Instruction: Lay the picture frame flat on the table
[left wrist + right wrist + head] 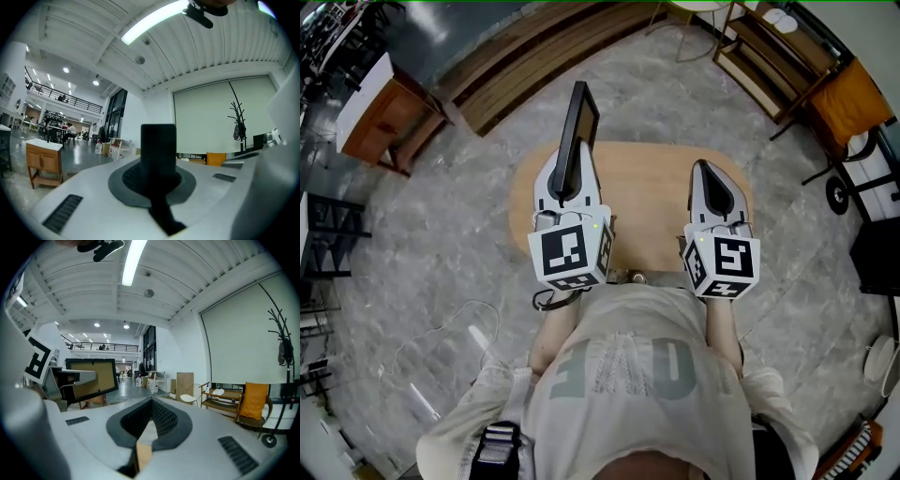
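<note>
A black picture frame (577, 131) stands upright on its edge above the oval wooden table (647, 187). My left gripper (569, 183) is shut on the frame's near edge. In the left gripper view that black edge (158, 145) rises between the jaws of the left gripper (158, 174). The right gripper view shows the frame (93, 378) from the side, with a tan panel inside a black border. My right gripper (710, 183) hovers over the table's right part, well apart from the frame. Its jaws (151, 404) meet at the tips with nothing between them.
A wooden cabinet with a white top (384, 117) stands at far left. Long wooden steps (544, 52) run behind the table. A wooden bench (778, 56) and an orange-cushioned chair (848, 98) stand at back right. A cable (459, 328) lies on the marble floor.
</note>
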Tool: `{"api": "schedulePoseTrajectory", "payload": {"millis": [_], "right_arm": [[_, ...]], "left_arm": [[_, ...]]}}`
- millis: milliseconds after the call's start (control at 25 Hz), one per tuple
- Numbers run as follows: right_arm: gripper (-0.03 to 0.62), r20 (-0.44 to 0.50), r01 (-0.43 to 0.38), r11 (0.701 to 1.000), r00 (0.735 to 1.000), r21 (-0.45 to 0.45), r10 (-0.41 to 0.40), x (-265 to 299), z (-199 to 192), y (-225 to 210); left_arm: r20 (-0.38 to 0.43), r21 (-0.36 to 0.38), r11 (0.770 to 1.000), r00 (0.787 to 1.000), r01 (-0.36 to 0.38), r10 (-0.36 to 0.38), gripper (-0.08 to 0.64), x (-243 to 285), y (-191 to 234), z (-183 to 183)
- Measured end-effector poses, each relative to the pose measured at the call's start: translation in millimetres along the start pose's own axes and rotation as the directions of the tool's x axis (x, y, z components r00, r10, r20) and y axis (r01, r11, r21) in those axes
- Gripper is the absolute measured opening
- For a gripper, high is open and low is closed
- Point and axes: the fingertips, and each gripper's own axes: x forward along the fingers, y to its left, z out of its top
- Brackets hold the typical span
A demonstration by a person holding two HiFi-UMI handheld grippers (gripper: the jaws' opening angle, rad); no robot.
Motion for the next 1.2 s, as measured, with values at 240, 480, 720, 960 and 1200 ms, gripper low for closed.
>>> {"api": "schedulePoseTrajectory", "payload": {"millis": [240, 480, 720, 960, 1200], "right_arm": [[0.008, -0.01, 0.001, 1.0, 1.0, -0.004, -0.001, 12.6, 1.8, 3.1], [0.008, 0.002, -0.012, 0.999, 1.0, 0.04, 0.012, 43.4, 5.8, -8.0], [0.008, -0.016, -0.03, 0.999, 0.999, 0.02, 0.03, 91.5, -23.0, -22.2], [0.008, -0.052, -0.05, 0.998, 0.997, 0.032, 0.051, 123.9, -103.9, -33.6], [0.008, -0.156, -0.038, 0.995, 0.986, 0.09, 0.052, 131.9, -218.6, -32.4]], "left_arm": [[-0.023, 0.03, 0.999, 1.0, 0.012, -0.011, 0.018, 9.6, 8.1, -5.6], [-0.053, 0.063, 0.997, 0.998, 0.048, -0.044, 0.018, 42.0, 9.1, -18.0], [-0.122, 0.077, 0.995, 0.991, 0.065, -0.055, 0.018, 85.1, 6.4, -77.6], [-0.144, 0.107, 0.989, 0.986, 0.098, -0.082, 0.018, 106.8, -9.3, -164.1], [-0.237, 0.088, 0.994, 0.971, 0.059, -0.037, 0.018, 96.9, -10.9, -266.4]]}}
